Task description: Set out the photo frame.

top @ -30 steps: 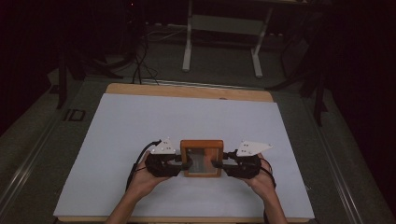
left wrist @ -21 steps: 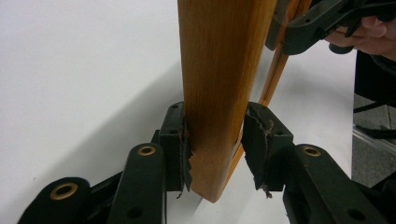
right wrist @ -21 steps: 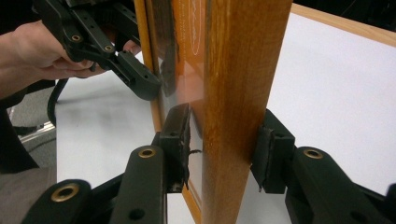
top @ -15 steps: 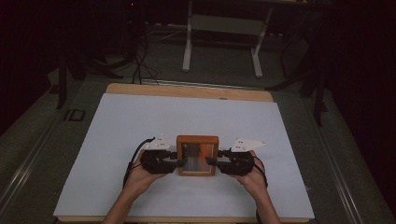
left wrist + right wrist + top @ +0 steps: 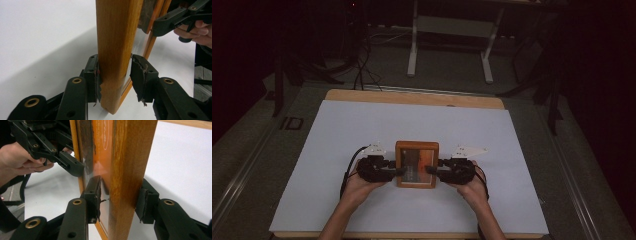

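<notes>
A wooden picture frame (image 5: 417, 148) with a glass front and an orange and brown picture is held just above the white table sheet (image 5: 362, 125), near its front middle. My left gripper (image 5: 398, 171) clamps the frame's left side and my right gripper (image 5: 434, 170) clamps its right side. In the left gripper view the pads (image 5: 93, 75) press on both faces of the frame's wooden rail (image 5: 115, 37), and the right gripper (image 5: 172, 22) shows beyond it. In the right gripper view one pad (image 5: 93, 195) lies on the glass and the other behind the rail (image 5: 130, 157).
The sheet covers a wooden tabletop (image 5: 412, 97) with bare white surface all around the frame. Beyond the far edge are a dark floor, cables (image 5: 362, 60) and the white legs of a stand (image 5: 449, 45). The person's hands and forearms come in from the bottom.
Both grippers and the frame between them have drifted slightly to the left. The grip on both sides is unchanged.
</notes>
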Demonstrator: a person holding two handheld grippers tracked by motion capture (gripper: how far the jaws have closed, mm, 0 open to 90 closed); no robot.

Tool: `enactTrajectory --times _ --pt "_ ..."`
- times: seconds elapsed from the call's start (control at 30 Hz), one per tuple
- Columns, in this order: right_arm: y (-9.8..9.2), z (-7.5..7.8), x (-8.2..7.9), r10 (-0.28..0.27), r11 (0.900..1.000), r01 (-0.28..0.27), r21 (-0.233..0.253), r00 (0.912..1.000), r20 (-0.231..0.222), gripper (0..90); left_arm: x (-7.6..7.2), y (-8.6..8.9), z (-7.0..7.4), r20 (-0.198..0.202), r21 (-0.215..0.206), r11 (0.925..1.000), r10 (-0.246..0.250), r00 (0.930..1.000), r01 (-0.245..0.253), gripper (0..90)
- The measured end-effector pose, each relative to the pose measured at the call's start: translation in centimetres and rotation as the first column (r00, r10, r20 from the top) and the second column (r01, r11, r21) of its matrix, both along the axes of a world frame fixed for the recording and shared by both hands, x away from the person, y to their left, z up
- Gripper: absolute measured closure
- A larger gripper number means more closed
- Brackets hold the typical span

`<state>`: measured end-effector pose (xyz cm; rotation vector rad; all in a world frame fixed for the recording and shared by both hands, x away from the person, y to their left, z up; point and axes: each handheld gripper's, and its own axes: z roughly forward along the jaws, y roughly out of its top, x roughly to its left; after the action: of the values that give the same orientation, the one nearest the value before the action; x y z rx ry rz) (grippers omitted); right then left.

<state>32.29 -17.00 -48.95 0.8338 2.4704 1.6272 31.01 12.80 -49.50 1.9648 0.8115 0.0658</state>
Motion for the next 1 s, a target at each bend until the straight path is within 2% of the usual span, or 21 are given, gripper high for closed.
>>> enactTrajectory --times 0.23,0.33,0.47,0.63,1.0 --pt "0.3 -1.0 0.5 -0.01 1.0 0.011 0.017 0.9988 -0.047 59.4 0.4 0.2 -0.6 -0.015 0.004 0.9998 0.02 0.9997 -0.02 60.1" --pt "0.2 -1.3 0.8 -0.016 0.999 0.018 0.038 0.9978 -0.065 59.4 0.5 0.2 -0.6 -0.017 -0.002 0.9996 0.028 0.9995 -0.028 60.3" --pt "0.1 -1.5 1.0 -0.023 0.999 0.026 0.045 0.9974 -0.068 59.3 0.7 0.1 -0.8 -0.026 -0.012 0.999 0.043 0.9987 -0.043 59.9" --pt "0.0 -1.9 1.4 -0.031 0.997 0.037 0.072 0.9965 -0.078 58.9 0.8 -0.1 -0.8 -0.029 -0.003 0.9987 0.051 0.9983 -0.051 59.9" --pt "0.1 -1.8 1.4 -0.034 0.997 0.039 0.063 0.9967 -0.073 57.1 0.7 -0.1 -0.7 -0.039 0.004 0.9988 0.049 0.998 -0.049 60.6"
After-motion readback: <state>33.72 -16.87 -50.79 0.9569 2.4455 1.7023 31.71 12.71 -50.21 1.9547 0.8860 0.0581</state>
